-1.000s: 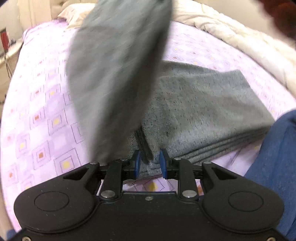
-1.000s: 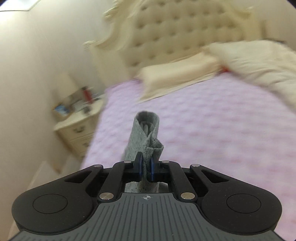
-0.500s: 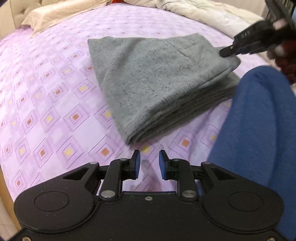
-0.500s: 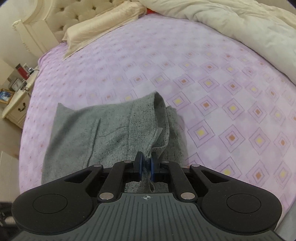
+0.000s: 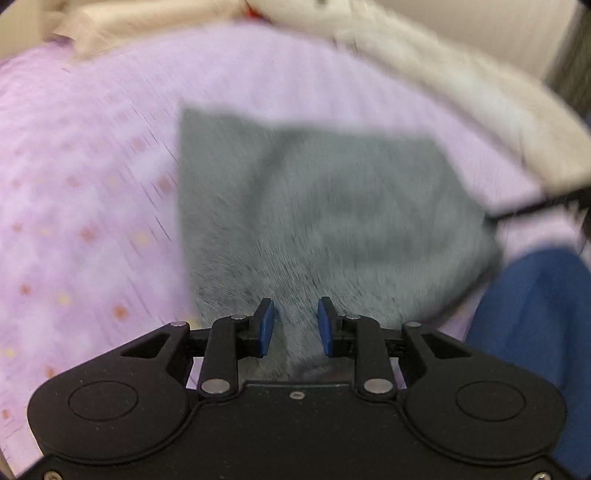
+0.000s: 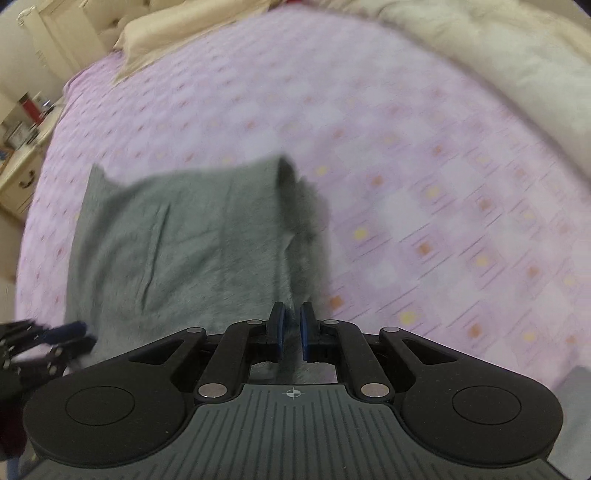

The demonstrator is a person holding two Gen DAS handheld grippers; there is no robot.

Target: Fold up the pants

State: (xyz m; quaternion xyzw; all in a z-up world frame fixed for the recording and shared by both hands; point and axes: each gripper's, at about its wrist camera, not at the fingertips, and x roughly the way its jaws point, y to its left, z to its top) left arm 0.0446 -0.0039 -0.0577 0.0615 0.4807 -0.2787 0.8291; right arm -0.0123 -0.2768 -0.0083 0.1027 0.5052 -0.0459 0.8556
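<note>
My left claw hangs apart over the near edge of the folded pants on the bed, right claw looks clamped on their right edge.

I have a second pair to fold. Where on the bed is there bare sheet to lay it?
Bare sheet lies right of the pants, out to the duvet, and beyond them toward the pillow. A narrower strip runs along their other side. The near edge is crowded by both grippers, left and right.
</note>
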